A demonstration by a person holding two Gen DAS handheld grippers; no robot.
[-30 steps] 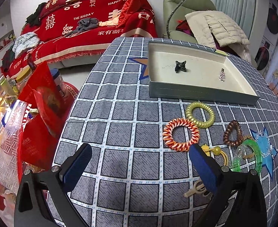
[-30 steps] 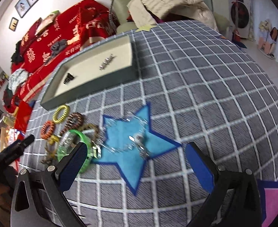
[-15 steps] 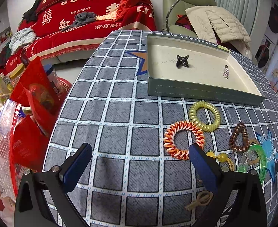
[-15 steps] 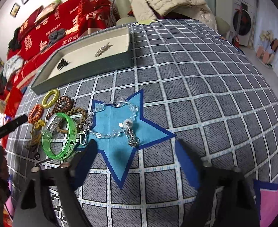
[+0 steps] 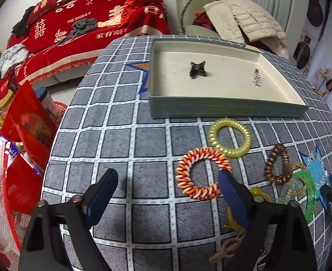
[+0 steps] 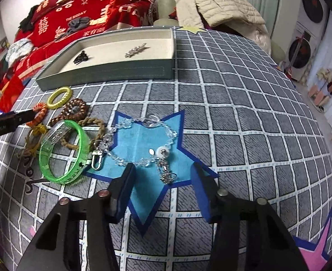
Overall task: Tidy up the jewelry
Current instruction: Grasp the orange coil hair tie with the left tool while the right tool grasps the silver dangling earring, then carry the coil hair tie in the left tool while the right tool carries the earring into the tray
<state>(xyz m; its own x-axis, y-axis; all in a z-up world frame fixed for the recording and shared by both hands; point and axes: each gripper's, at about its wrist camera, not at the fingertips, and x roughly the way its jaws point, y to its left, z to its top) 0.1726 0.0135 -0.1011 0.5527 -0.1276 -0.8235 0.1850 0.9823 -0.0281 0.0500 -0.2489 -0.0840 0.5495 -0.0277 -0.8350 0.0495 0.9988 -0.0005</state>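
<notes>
On the blue star of the checked cloth (image 6: 245,103), the clear bead chain (image 6: 141,133) lies in a loose loop, its metal clasp (image 6: 166,169) trailing toward the right gripper (image 6: 162,180). That gripper's jaws are closing, half-narrowed, with the clasp end just ahead of them and nothing pressed between the pads yet. The risk is a pinch on the clasp alone: the chain could swing, snag the green bangle (image 6: 64,151) or the keyring clip (image 6: 96,159) touching it, and drag them along. A shallow bite may also slip off the beads (they look slick).

The left gripper (image 5: 168,194) stands wide and empty over the cloth, its right finger beside the orange coil tie (image 5: 202,174); a careless drop could nudge that tie against the yellow one (image 5: 229,137). The tray (image 6: 107,72) waits beyond, already holding a black clip (image 6: 80,56) and a silver pin (image 6: 135,50).
</notes>
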